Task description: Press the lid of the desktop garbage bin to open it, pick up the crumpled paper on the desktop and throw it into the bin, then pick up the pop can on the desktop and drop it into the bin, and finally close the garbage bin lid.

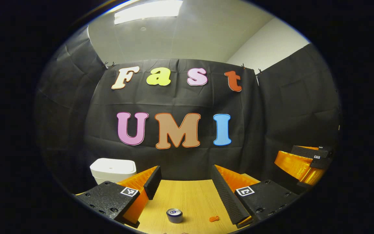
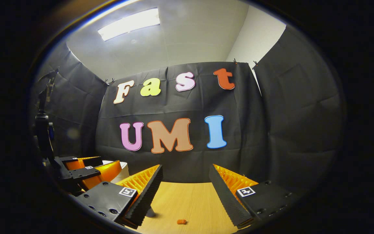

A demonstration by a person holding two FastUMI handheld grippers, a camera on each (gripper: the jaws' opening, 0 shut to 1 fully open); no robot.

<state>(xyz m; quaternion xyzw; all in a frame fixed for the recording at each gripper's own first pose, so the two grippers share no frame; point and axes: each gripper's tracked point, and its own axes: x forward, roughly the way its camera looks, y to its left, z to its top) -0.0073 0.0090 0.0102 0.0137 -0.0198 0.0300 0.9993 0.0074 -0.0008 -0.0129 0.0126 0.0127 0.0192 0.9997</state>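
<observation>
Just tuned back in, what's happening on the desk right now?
Nothing is being handled at this moment. The left gripper hangs open over the wooden desktop, with the pop can standing upright below it and a small orange scrap nearby. The white garbage bin sits at the back left with its lid down. The right gripper is open too, holding nothing. I cannot make out the crumpled paper.
</observation>
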